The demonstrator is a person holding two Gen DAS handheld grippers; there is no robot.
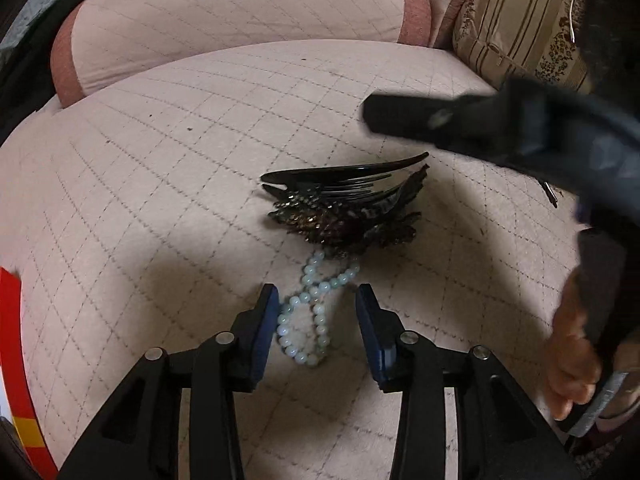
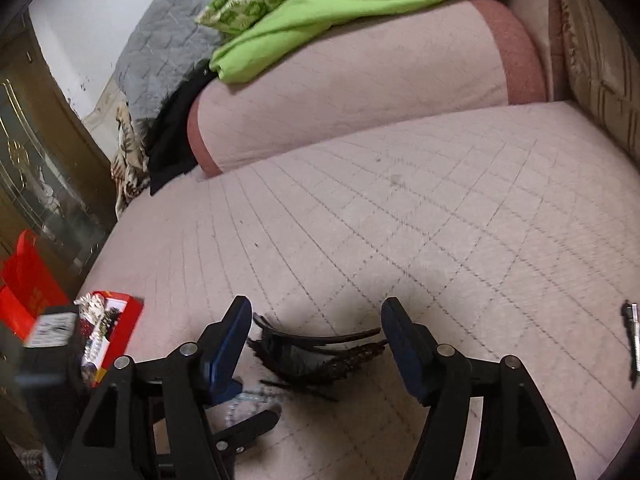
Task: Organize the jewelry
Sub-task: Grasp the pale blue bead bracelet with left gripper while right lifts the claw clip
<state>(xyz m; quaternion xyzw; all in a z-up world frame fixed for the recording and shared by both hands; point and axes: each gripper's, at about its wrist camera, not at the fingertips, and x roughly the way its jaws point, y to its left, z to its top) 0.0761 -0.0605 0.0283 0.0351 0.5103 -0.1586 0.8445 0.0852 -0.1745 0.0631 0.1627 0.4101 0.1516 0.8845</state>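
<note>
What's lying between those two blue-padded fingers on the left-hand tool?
A pale bead bracelet lies on the quilted cushion between the open left gripper pads, seen in the left wrist view.

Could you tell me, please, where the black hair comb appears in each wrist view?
Left wrist: black hair comb at centre, beyond the open left jaws and the pale bead bracelet.
Right wrist: comb low centre, between the open right jaws.
Shared landmark: the quilted pink cushion beneath it.

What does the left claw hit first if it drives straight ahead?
Likely the pale bead bracelet, lying between the open left claw fingers on the quilted cushion. Beyond it sits the dark hair comb. Height above the beads is unclear.
</note>
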